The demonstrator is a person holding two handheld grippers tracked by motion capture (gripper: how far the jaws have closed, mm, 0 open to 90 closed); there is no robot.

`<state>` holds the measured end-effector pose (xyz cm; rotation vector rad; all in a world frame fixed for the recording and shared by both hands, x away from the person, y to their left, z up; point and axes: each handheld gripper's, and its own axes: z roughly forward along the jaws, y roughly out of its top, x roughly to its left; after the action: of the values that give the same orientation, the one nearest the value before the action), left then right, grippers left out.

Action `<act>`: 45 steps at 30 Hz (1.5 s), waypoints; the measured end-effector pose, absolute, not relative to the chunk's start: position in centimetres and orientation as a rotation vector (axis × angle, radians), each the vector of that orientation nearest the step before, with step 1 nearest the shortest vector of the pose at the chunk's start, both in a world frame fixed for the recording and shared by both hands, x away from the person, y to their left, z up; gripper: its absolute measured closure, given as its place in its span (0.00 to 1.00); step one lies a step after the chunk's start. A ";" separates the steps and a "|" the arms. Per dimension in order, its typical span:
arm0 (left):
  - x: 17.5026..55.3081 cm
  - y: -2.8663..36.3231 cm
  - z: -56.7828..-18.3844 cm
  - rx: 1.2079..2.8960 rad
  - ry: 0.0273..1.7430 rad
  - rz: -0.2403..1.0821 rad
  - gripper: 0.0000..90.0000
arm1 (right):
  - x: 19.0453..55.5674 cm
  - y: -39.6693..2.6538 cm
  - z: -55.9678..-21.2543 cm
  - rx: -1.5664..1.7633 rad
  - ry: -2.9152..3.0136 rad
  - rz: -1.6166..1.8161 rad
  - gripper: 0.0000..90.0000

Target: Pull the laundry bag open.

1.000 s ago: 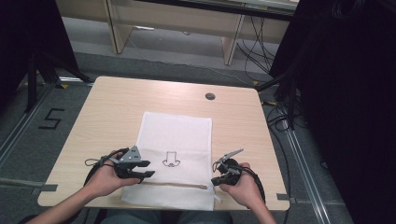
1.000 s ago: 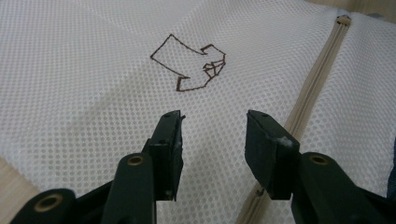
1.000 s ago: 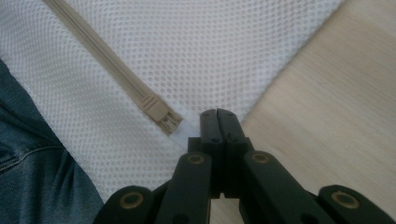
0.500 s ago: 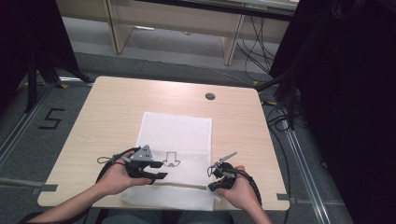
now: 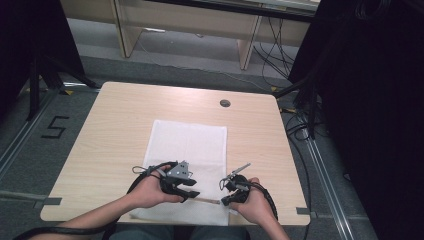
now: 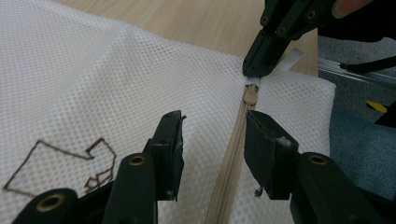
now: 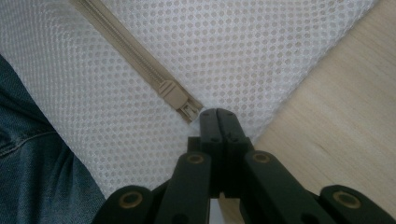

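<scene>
White mesh bag (image 5: pixel 187 150): flat at the near middle of the table (image 5: pixel 110 125), near edge overhanging. Beige zipper (image 7: pixel 126 51) runs along that edge; slider (image 7: pixel 175 98) at its right end. Brown outline drawing (image 6: pixel 70 163) on the mesh; no legible text.
Right gripper (image 7: pixel 218 116): jaws pressed together, pinching mesh just beside the slider.
Left gripper (image 6: pixel 212 149): jaws spread, straddling the zipper.
Bare tabletop left, right and beyond. Floor marking "5" (image 5: pixel 54 127).

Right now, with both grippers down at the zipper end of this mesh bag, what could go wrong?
The right gripper is shut on the fabric beside the zipper slider, not on the slider, so it may slip. The left gripper is open astride the zipper; closing could snag the mesh bag. The bag overhangs the table edge and could slide off.
</scene>
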<state>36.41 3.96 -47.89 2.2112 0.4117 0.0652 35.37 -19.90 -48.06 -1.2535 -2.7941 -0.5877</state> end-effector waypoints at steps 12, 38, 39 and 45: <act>36.3 0.0 -48.8 2.278 0.300 0.026 0.75 | 35.5 -20.0 -48.1 -1.248 -2.783 -0.601 1.00; 36.2 -3.0 -50.3 2.358 0.214 0.019 0.86 | 35.6 -20.1 -48.1 -1.245 -2.777 -0.606 1.00; 36.2 -2.9 -50.5 2.350 0.230 0.010 0.86 | 35.6 -20.1 -48.2 -1.244 -2.777 -0.608 1.00; 36.3 -2.9 -50.3 2.357 0.215 0.010 0.89 | 35.4 -19.9 -48.0 -1.284 -2.739 -0.576 1.00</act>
<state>36.31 -2.86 -50.34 2.3567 0.2152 0.0100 35.38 -19.93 -47.98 -1.2843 -2.7390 -0.5757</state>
